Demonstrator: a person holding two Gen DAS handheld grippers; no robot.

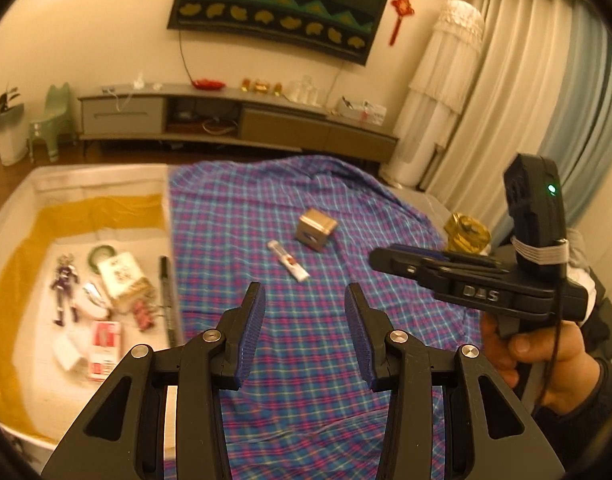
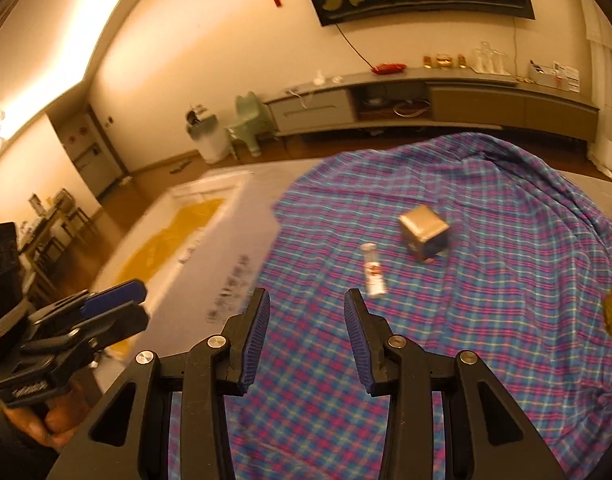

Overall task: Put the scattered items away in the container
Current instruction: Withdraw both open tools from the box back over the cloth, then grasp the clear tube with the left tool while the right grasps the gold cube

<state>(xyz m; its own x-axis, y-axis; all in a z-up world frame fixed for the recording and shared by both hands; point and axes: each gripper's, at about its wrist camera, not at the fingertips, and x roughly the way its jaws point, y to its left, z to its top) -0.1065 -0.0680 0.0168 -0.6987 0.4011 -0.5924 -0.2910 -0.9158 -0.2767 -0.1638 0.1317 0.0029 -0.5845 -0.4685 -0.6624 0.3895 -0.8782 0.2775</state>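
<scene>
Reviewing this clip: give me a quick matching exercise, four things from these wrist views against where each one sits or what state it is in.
Things:
1. white tube
2. small brown box
3. toy figure
4. left gripper

Places or states:
A. lying inside the white container with the yellow lining
B. open, nothing between the pads
C. flat on the plaid cloth, nearer the grippers than the box
D. on the plaid cloth, just beyond the tube

Pairs: 1-C, 2-D, 3-A, 4-B
</scene>
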